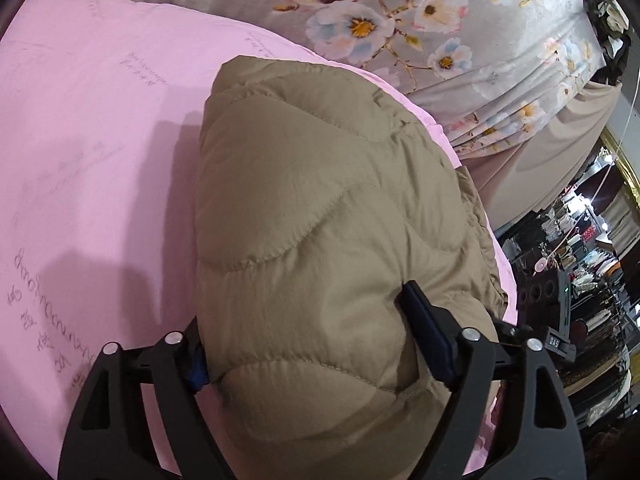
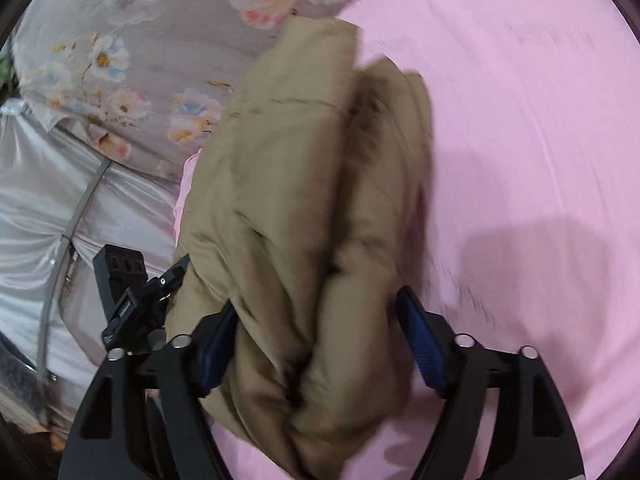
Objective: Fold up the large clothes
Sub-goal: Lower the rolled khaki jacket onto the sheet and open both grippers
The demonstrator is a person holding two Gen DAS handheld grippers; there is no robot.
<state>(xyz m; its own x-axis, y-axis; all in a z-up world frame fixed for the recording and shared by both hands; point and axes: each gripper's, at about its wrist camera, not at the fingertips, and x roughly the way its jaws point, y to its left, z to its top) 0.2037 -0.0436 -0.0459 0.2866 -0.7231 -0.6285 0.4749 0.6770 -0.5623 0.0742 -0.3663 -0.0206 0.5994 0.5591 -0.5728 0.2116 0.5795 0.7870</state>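
The left gripper is clamped on one bulky end of the tan quilted jacket, whose padding is dented by the right-hand pad. The right gripper is set around the other end of the jacket; its fingers appear to press the folds, though blur leaves this uncertain. The folded jacket is lain on a pink sheet, with a floral bedcover just beyond it.
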